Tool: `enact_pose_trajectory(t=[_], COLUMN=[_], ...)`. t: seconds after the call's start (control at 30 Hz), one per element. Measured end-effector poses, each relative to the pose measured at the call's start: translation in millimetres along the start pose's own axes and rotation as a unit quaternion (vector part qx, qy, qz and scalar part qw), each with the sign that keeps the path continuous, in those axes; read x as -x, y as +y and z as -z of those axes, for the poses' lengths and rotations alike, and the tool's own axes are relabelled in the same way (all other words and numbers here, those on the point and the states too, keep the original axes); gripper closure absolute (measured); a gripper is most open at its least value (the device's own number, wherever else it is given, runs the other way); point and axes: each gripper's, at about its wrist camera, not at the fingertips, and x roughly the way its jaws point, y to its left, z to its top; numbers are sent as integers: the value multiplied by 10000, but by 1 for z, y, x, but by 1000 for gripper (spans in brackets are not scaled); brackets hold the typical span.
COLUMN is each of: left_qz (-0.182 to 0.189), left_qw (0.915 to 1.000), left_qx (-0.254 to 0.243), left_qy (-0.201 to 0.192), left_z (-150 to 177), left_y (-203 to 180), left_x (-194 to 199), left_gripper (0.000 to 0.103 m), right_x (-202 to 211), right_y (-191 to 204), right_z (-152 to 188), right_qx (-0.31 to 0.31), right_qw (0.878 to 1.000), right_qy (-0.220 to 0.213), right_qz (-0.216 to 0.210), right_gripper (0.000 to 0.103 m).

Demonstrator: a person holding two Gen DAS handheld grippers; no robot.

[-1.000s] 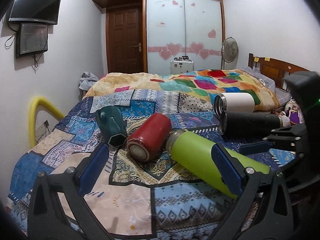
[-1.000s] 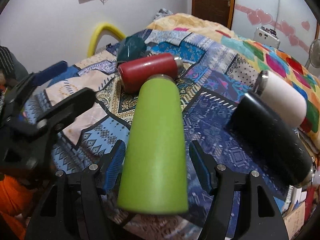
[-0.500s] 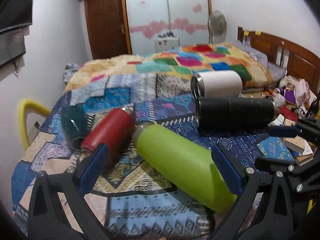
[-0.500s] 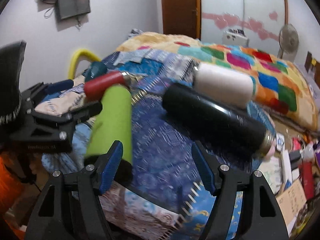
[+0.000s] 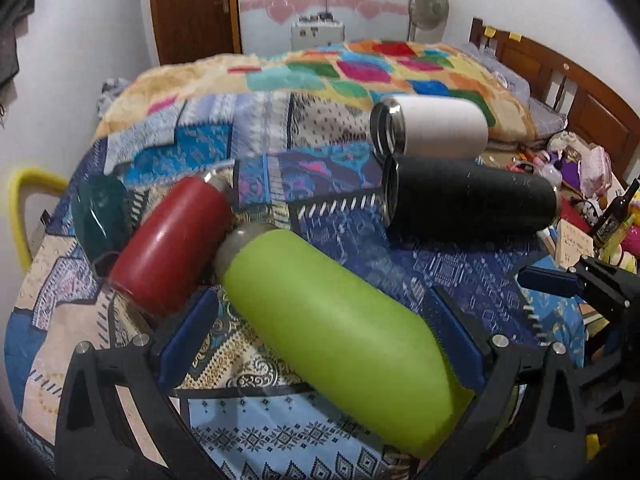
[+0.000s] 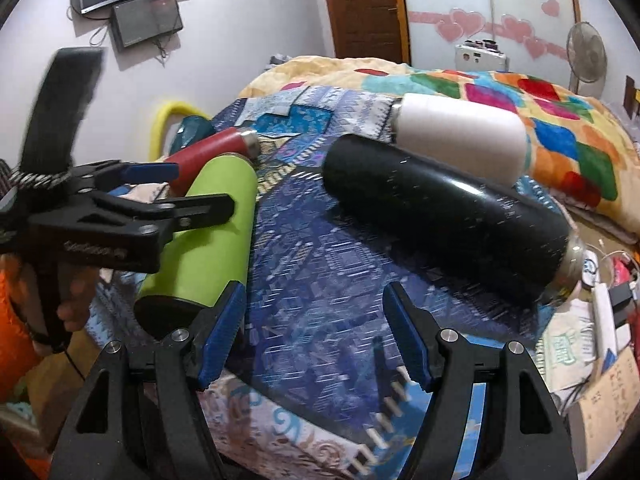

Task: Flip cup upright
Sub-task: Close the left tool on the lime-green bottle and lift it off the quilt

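My left wrist camera is showing the mouths of the cups, which the right one is mostly missing: the white cup and the black cup are lying side by side toward the bed's right edge with their steel rims facing left, and the red cup is lying tilted beside a dark teal cup near the left edge. The right wrist camera is giving me what the left cannot: the dark flat base of the green cup at the near edge of the bed, and my whole left gripper from the side, reaching in level over that cup with my hand on its trigger below. In the left view my left gripper is standing spread wide on both sides of the green cup, the blue pads not pressing it. My right gripper is hanging over bare patchwork between the green and black cups, its jaws wide apart and gripping nothing; its blue tip is also poking in at the right of the left view
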Motion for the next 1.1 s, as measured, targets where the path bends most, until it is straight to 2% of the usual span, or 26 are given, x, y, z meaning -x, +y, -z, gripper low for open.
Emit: enact_pose_trajectory(t=[0.07,0.3,0.53,0.67,0.8,0.9,1.1], left_qz=[25,108,-78,83,327,515,838], left_qw=[9998,9992,9979,9968,9957,9952,9921], left_qx=[26,180,-590,-705,-748,-592,-291], left_qy=[189,346,275,359,448,580,888], left_z=[2,6,-2,-5,-2,0,3], left_y=[2,14,-14,-20,-19,-9,8], left_x=[-4,-3,-10,-15,-9,-3,4], left_gripper=[0,0,0,3,11,18,23], right_x=[-4,-1,11,18,24,28,29], right_y=[7,6,-10,-14,-13,-10,-5], right_z=[3,7,11,11,8,7,5], right_qx=[48,-43,-354,-388,-345,-289,-210], right_qw=[9999,9998,9991,9988,9986,9984,9981], right_qy=[34,-73,-219,-283,-391,-488,-578], right_qz=[-130,-167,-47,3,71,82,48], right_gripper=[35,35,35,35,35,35,35])
